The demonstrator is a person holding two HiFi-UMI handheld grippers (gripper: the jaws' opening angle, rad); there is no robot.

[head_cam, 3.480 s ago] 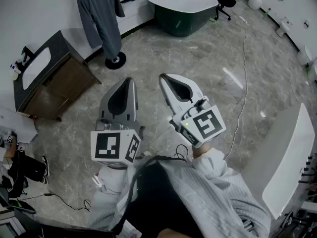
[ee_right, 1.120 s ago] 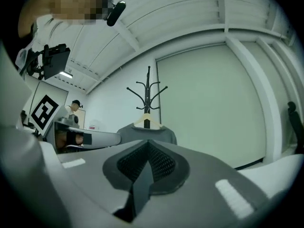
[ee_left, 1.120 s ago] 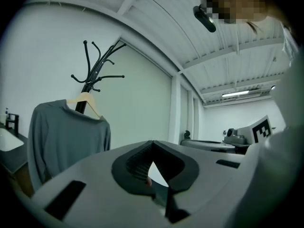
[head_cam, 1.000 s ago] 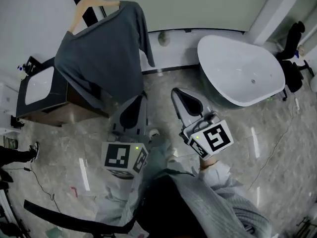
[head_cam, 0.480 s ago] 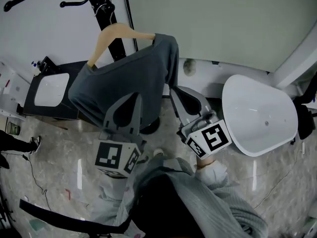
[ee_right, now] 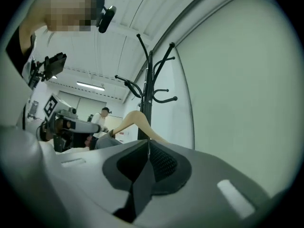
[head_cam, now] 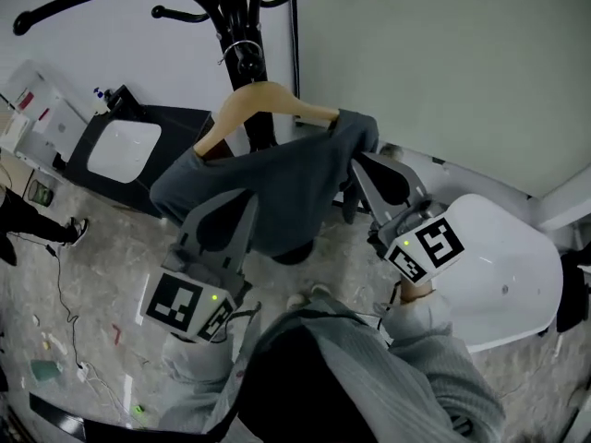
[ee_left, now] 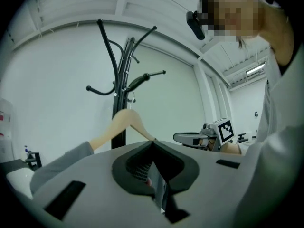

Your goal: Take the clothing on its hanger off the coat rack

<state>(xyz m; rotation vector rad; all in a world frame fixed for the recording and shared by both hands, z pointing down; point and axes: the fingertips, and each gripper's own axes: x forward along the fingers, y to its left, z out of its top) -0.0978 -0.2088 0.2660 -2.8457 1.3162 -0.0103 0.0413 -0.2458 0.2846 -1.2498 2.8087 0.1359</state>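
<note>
A grey garment [head_cam: 277, 187] hangs on a wooden hanger [head_cam: 268, 100], whose metal hook sits on the black coat rack [head_cam: 238, 12]. My left gripper [head_cam: 247, 197] is shut and empty, its tip in front of the garment's lower left part. My right gripper [head_cam: 362, 161] is also shut and empty, just beside the garment's right shoulder. In the left gripper view the shut tip [ee_left: 153, 141] points below the hanger [ee_left: 126, 125], with the rack [ee_left: 124, 80] above. The right gripper view shows its shut tip [ee_right: 148, 140] under the hanger [ee_right: 135, 120] and rack [ee_right: 148, 84].
A dark cabinet with a white basin [head_cam: 120, 150] stands left of the rack. A white bathtub [head_cam: 503, 275] lies at the right. The pale wall [head_cam: 443, 53] is right behind the rack. A person [ee_right: 102, 120] stands far off.
The view has swung up to the rack, and the hanger and garment now sit closer and higher. Both shut grippers have come up to the garment; the right one moved right, beside its shoulder.
</note>
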